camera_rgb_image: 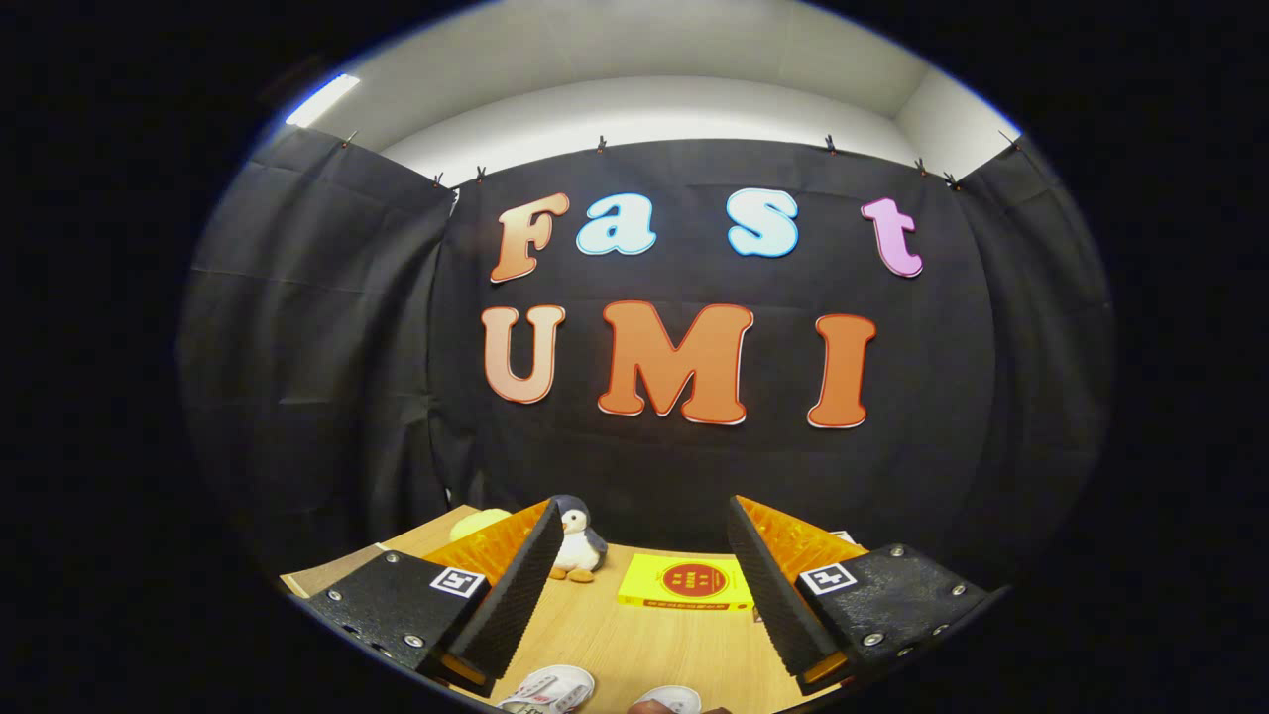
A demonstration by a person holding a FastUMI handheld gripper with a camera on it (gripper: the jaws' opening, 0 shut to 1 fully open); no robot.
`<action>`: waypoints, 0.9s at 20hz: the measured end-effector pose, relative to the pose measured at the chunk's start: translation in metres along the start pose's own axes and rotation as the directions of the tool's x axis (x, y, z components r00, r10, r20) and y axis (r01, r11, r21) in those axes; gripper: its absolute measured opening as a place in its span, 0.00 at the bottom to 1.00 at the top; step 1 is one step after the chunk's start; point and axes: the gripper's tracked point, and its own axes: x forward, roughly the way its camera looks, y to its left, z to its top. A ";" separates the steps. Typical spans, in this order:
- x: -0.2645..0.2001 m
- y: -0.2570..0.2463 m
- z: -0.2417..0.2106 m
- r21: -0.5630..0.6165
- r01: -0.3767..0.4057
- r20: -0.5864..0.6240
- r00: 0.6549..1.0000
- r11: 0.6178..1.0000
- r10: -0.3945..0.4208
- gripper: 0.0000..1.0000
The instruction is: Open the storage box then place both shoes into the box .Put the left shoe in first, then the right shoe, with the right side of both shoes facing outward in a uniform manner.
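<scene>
Black cloth backs a wooden worktop (605, 635); your claw (644, 595) hangs spread and empty above white shoes (550, 687) near its fingers. Tip downward and find the storage box before reaching.

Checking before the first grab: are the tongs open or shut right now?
Open. The tongs stand wide apart with bare table between the fingers, gripping nothing; the penguin toy and yellow box lie beyond them.

A wooden table (605, 635) carries a penguin toy (577, 540), a yellow box (686, 582) and white shoes (551, 688).
</scene>
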 end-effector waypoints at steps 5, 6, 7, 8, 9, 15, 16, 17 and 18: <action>0.005 0.029 -0.027 0.040 -0.076 -0.079 0.994 0.996 0.079 1.00; 0.006 0.036 -0.033 0.054 -0.094 -0.095 0.990 0.994 0.099 1.00; 0.007 0.043 -0.040 0.071 -0.116 -0.112 0.986 0.991 0.123 0.99; 0.006 0.052 -0.047 0.095 -0.137 -0.132 0.980 0.986 0.149 0.99; 0.006 0.061 -0.056 0.124 -0.160 -0.157 0.971 0.979 0.179 0.99; -0.001 0.121 -0.122 0.371 -0.272 -0.336 0.852 0.888 0.401 0.98; -0.005 0.132 -0.133 0.413 -0.285 -0.360 0.821 0.865 0.442 0.98; -0.010 0.141 -0.142 0.451 -0.292 -0.384 0.789 0.844 0.479 0.98; -0.013 0.149 -0.153 0.483 -0.298 -0.403 0.760 0.824 0.511 0.98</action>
